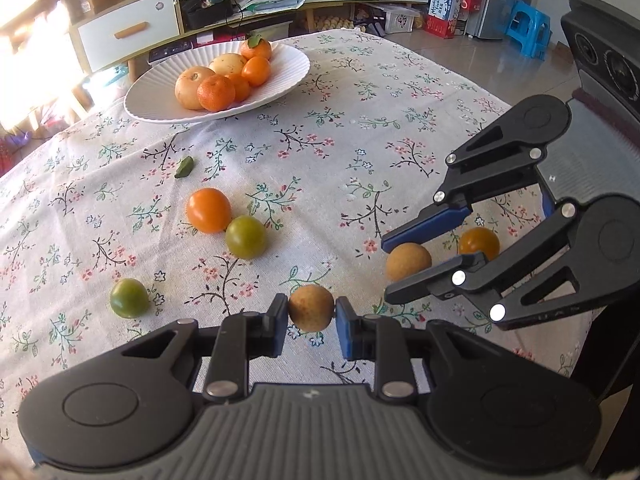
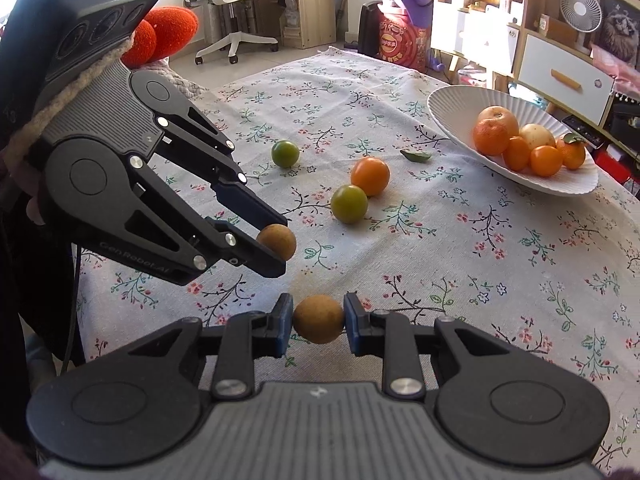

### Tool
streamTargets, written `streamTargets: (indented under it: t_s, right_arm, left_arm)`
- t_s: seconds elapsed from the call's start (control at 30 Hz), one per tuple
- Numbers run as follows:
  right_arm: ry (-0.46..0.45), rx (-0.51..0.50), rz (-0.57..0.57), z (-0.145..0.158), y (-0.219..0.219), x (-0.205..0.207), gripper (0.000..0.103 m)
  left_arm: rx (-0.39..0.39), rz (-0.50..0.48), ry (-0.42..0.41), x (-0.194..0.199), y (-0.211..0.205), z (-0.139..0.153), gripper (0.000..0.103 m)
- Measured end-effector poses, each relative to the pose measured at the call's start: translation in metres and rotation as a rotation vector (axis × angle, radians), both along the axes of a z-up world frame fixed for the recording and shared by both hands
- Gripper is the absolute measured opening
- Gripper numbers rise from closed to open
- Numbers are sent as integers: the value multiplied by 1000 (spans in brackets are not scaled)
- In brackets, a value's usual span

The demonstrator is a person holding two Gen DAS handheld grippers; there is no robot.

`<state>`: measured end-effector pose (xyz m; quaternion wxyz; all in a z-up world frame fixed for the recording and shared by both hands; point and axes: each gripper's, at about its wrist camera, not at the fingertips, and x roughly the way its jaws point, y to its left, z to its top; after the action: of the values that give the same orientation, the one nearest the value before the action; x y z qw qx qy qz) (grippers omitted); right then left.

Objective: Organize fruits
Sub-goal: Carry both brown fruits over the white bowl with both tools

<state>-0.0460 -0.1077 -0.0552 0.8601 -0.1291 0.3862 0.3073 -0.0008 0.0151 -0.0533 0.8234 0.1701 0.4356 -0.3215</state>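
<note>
Flowered tablecloth covers the whole table, under both claws. White ribbed plate sits far ahead of the left gripper, up and to its left; from the right gripper it is far ahead and to the right. Plate holds a pile of oranges plus two paler round fruits.

Loose fruit on the cloth, ahead of the left claw and to its left: orange mandarin touching a yellow-green fruit; a darker green fruit sits near, to the left of that claw's fingers. Small orange fruit lies just behind the right claw's tips. Stray green leaf further out towards the plate.

Left gripper is clamped on a brown longan, pads on opposite sides at its widest. Right gripper likewise pinches its own brown longan, same across-the-middle hold. Whether either is clear of the cloth cannot be told.

Handling guess: the longans are light, with a thin, brittle, slightly rough shell, so unlikely to slip but easy to crack if squeezed hard. Round, so grip on the equator, as now. Mandarins are softer and heavier and need wider jaws across the middle.
</note>
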Motion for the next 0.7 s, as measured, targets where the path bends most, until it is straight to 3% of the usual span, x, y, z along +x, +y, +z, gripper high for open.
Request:
streamTargets:
  t_s: [0.7]
  right_arm:
    - [-116, 17, -188, 31, -27, 39, 24]
  left_arm:
    - [-96, 67, -80, 34, -14, 33, 0]
